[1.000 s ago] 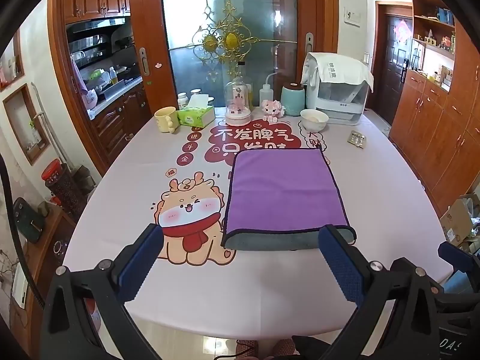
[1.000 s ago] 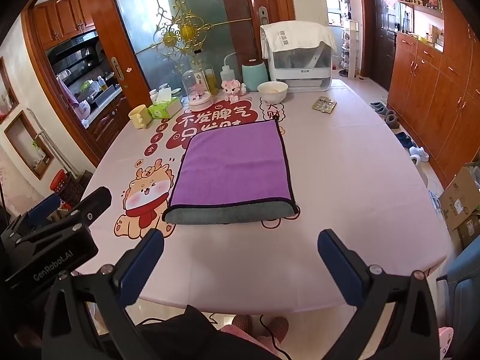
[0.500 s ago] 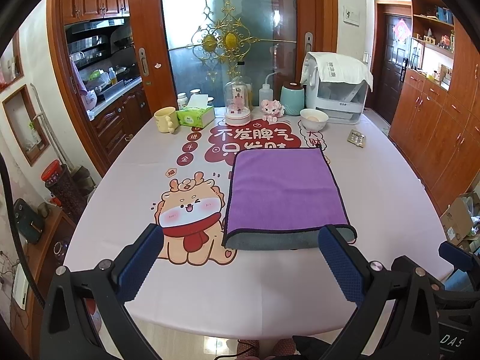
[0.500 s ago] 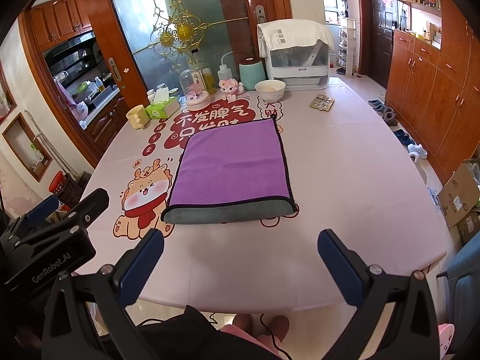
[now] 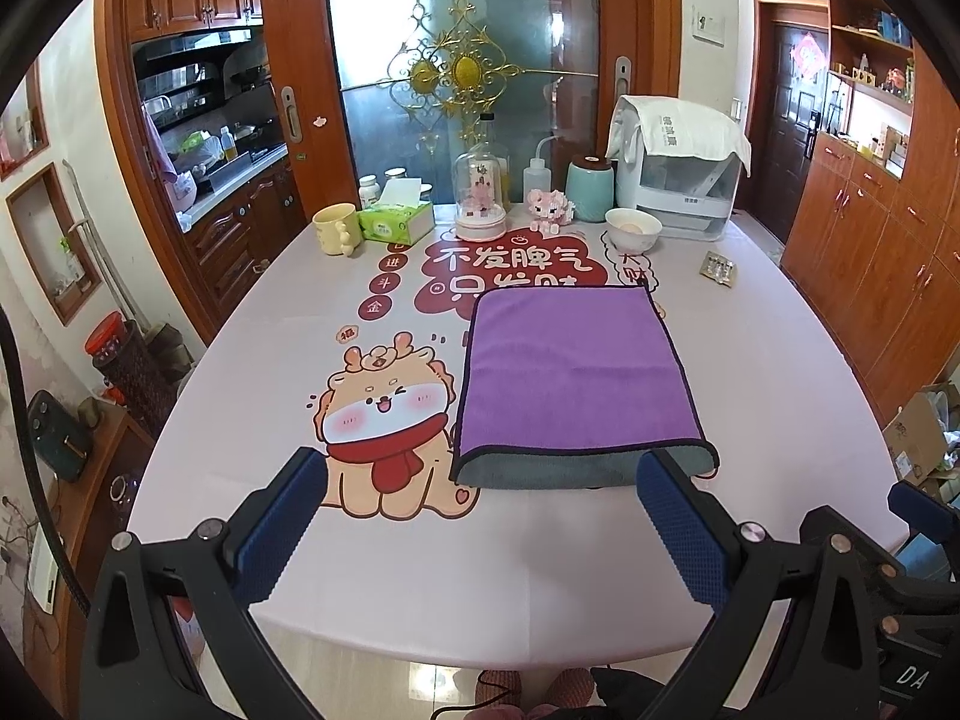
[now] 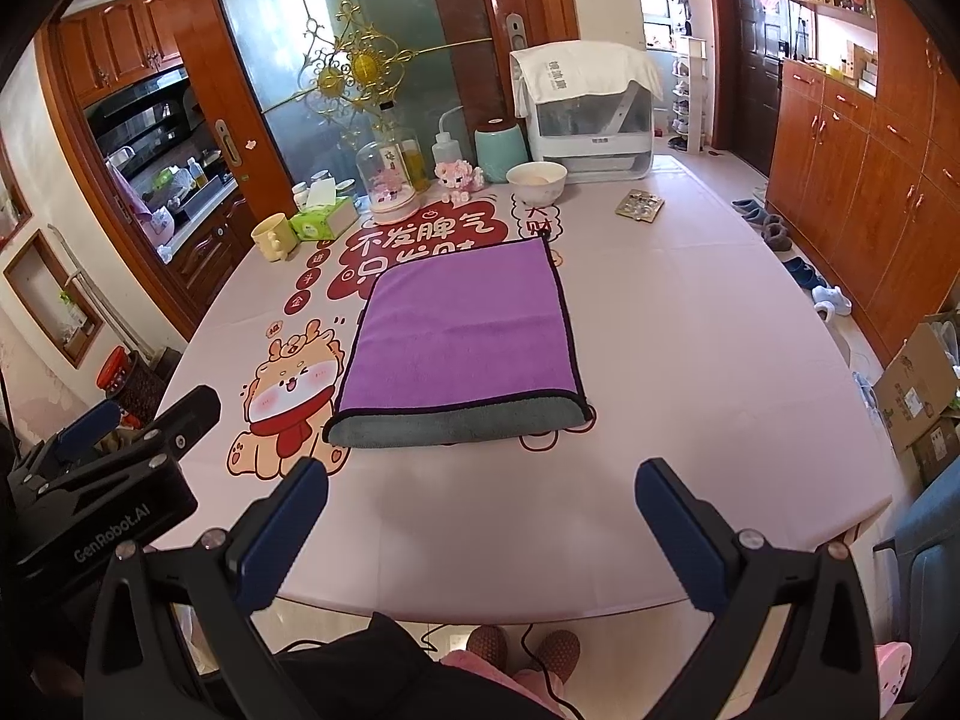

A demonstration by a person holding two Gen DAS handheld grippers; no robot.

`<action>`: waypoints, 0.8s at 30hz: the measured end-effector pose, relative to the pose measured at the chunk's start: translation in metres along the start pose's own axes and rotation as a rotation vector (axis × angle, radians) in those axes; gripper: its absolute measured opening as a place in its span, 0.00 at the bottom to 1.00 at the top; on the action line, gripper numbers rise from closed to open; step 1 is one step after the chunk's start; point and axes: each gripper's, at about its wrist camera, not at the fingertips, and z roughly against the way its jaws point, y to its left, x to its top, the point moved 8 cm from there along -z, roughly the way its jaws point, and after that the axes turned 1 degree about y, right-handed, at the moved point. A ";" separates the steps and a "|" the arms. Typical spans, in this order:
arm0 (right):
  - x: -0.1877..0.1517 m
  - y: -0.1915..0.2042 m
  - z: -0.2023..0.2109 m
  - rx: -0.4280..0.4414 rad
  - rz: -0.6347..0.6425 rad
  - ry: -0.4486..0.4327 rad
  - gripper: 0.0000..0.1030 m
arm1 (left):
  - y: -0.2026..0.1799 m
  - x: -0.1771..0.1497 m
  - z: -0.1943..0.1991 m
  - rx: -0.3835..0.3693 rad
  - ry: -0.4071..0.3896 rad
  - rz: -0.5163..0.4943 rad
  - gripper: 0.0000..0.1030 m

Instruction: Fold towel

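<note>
A purple towel (image 5: 570, 369) with a grey underside lies folded flat on the pink printed table (image 5: 492, 564); its grey fold edge faces me. It also shows in the right wrist view (image 6: 465, 330). My left gripper (image 5: 480, 480) is open and empty, held above the table's near edge, short of the towel. My right gripper (image 6: 480, 480) is open and empty too, a little further back from the towel. The left gripper's body (image 6: 102, 480) shows at the left of the right wrist view.
At the table's far end stand a yellow mug (image 5: 336, 228), a green tissue box (image 5: 396, 222), a glass dome (image 5: 480, 198), a pink toy (image 5: 546, 207), a teal jar (image 5: 591, 186), a white bowl (image 5: 633, 228) and a covered appliance (image 5: 678, 174). A blister pack (image 5: 717, 269) lies at right.
Both grippers have drifted slightly; the right wrist view has pulled back and up a little. The towel has not moved.
</note>
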 end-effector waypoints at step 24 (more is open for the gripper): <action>-0.020 0.006 0.001 -0.036 -0.099 0.031 1.00 | 0.020 -0.007 -0.022 -0.051 0.097 -0.042 0.99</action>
